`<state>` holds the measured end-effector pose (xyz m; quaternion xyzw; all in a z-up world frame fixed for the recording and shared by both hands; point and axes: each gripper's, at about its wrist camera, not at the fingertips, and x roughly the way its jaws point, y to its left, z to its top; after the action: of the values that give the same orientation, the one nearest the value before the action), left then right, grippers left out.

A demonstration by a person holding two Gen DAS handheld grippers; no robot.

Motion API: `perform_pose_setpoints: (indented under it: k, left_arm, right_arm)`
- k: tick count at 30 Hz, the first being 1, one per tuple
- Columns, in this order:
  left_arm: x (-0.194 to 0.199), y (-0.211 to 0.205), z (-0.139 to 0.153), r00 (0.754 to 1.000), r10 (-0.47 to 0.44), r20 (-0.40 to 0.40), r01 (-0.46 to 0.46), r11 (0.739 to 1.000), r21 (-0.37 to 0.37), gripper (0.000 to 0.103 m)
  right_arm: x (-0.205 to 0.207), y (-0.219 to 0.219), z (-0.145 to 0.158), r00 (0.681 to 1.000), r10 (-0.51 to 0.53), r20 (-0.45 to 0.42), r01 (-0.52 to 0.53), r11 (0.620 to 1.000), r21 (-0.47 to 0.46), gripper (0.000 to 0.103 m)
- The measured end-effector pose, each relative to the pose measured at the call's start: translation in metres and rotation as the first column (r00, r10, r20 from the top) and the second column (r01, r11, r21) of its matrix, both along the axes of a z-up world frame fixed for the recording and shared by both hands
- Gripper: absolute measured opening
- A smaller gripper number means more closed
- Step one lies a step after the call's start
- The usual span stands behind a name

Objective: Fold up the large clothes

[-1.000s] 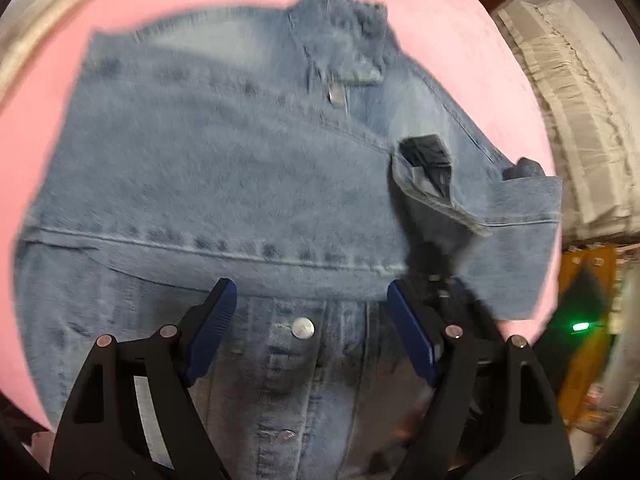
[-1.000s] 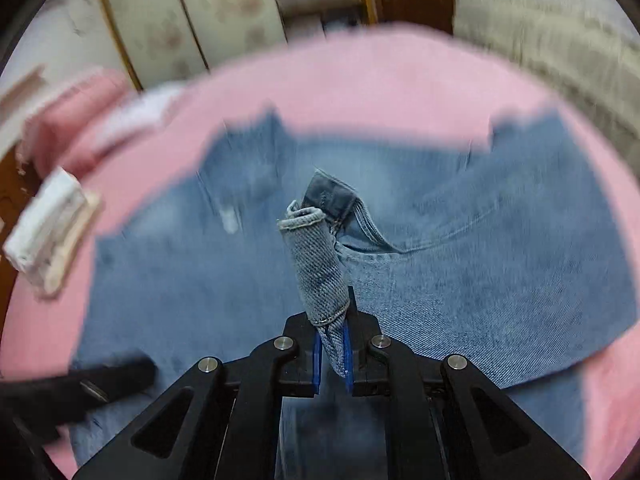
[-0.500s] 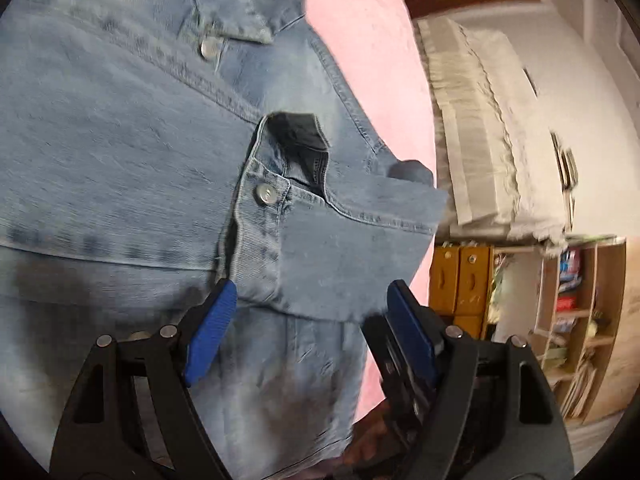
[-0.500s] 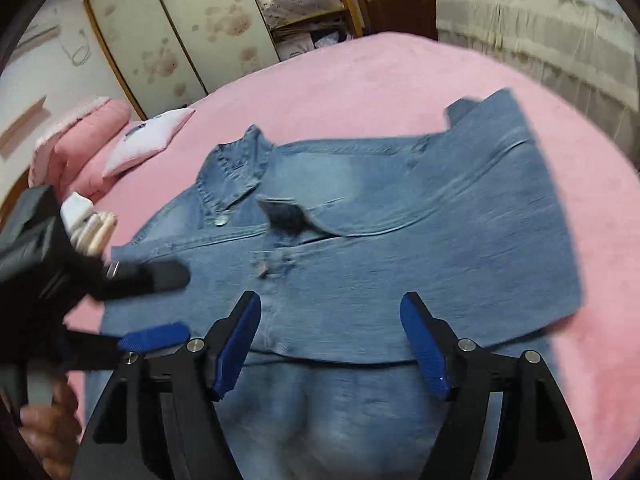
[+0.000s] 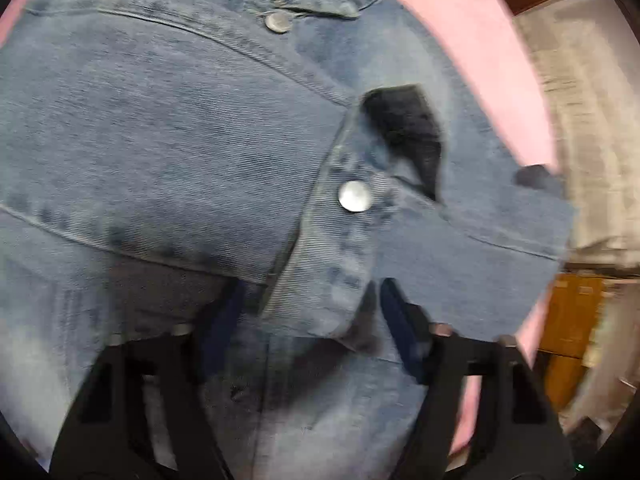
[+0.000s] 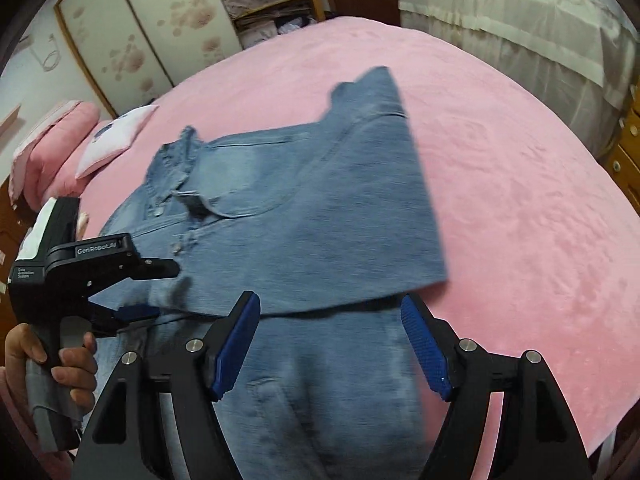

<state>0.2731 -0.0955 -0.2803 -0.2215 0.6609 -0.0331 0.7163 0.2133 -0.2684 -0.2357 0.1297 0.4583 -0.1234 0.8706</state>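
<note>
One denim jacket (image 6: 280, 216) is spread on the pink bed (image 6: 500, 168), bare bedding bordering its right edge. The right gripper (image 6: 332, 344) is held wide, empty, above the jacket; the left gripper (image 5: 308, 320) is closing around its cuff (image 5: 340, 248).

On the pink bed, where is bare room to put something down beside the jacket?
The widest bare patch of the pink bed lies between the denim jacket and the cream bedding. A second strip runs beyond the collar. The pillow side is crowded, with the left hand-held gripper there.

Place: you're in a home bedroom.
Ahead of your right gripper: pink bedspread (image 6: 500, 152), pillows (image 6: 52, 144) far left.
Beyond: floral sliding wardrobe doors (image 6: 132, 32).
</note>
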Motion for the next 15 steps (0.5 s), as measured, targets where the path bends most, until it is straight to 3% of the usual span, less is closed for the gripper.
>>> perform_pose_setpoints:
  k: [2,5,8,11,12,15]
  left_arm:
    - [0.005,-0.014,0.004,0.999,-0.039,-0.013,0.04,0.996,0.078,0.046]
    - [0.01,-0.032,0.015,0.997,-0.064,0.036,0.063,0.998,0.031,0.013]
    - [0.017,-0.051,0.03,0.996,-0.066,0.064,0.062,0.996,0.065,0.009]
    - [0.028,-0.069,0.065,0.982,-0.066,0.176,0.062,0.998,0.027,0.008]
    - [0.034,-0.075,0.079,0.973,-0.06,0.223,0.06,0.998,0.007,0.007]
    - [0.06,-0.085,0.14,0.907,-0.048,0.418,0.078,0.995,-0.055,0.005]
  right_arm:
    - [-0.002,-0.014,-0.003,1.0,-0.001,-0.029,0.001,1.0,-0.001,0.074]
    - [-0.003,-0.03,-0.008,0.997,0.008,-0.078,-0.007,1.0,0.009,0.074]
    - [0.006,-0.039,-0.018,0.99,0.037,-0.139,-0.032,0.999,0.037,0.074]
    - [0.016,-0.045,-0.025,0.983,0.086,-0.163,-0.084,0.996,0.02,0.074]
    - [0.018,-0.045,-0.026,0.981,0.104,-0.165,-0.103,0.995,0.014,0.074]
    - [0.025,-0.044,-0.027,0.975,0.146,-0.167,-0.148,0.989,0.004,0.074]
